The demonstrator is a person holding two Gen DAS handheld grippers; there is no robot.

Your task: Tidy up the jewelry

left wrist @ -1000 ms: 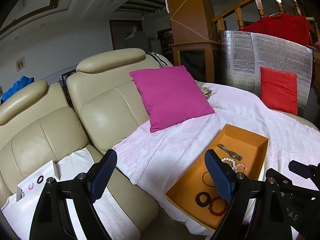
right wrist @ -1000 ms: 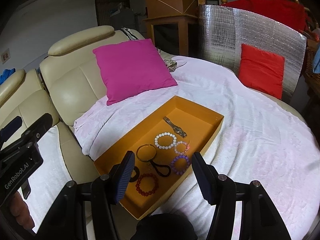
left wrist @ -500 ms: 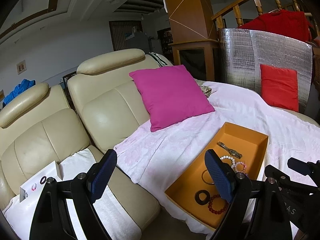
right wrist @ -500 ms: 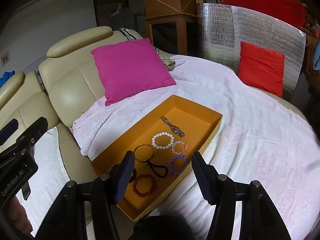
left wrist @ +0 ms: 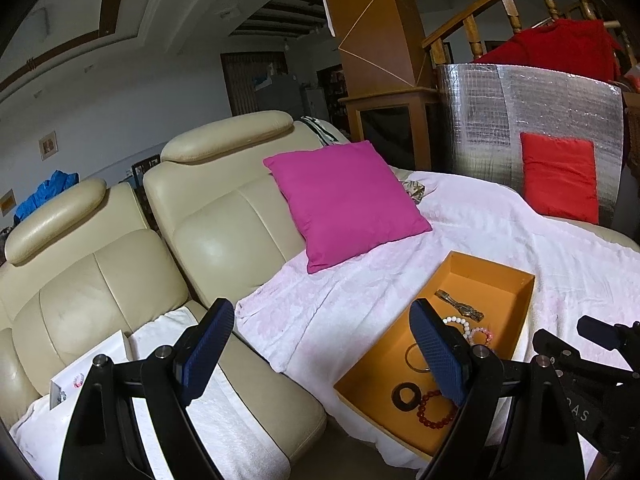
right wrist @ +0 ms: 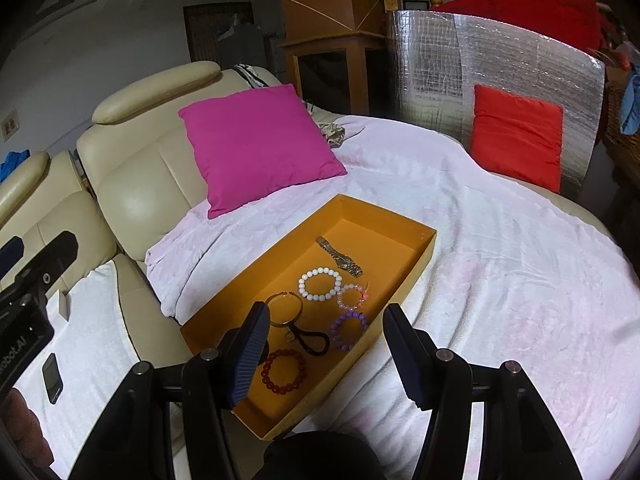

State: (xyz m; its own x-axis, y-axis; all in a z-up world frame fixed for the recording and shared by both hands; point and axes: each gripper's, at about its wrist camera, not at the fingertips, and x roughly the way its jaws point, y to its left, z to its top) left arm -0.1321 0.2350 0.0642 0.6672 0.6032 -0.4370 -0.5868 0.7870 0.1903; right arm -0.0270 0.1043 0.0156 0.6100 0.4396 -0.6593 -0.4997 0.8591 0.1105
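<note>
An orange open box (right wrist: pixel 400 254) lies on the pale pink blanket in the right wrist view. Inside it are a metal watch (right wrist: pixel 340 258), a white bead bracelet (right wrist: pixel 320 283), a pink bracelet (right wrist: pixel 352 296), a purple bracelet (right wrist: pixel 348 330), a gold bangle (right wrist: pixel 284 308), a black hair tie (right wrist: pixel 310 340) and a red bead bracelet (right wrist: pixel 284 372). My right gripper (right wrist: pixel 326 316) hovers open above the box's near end, holding nothing. My left gripper (left wrist: pixel 322 320) is open and empty over the sofa seat, left of the box (left wrist: pixel 484 276). A white card (left wrist: pixel 104 354) with small jewelry stands far left.
A magenta cushion (right wrist: pixel 256 144) leans on the cream sofa back behind the box. A red cushion (right wrist: pixel 516 136) rests against a silver foil board (right wrist: pixel 460 68). A white towel (right wrist: pixel 92 320) covers the left seat, with a small dark device (right wrist: pixel 52 376) on it.
</note>
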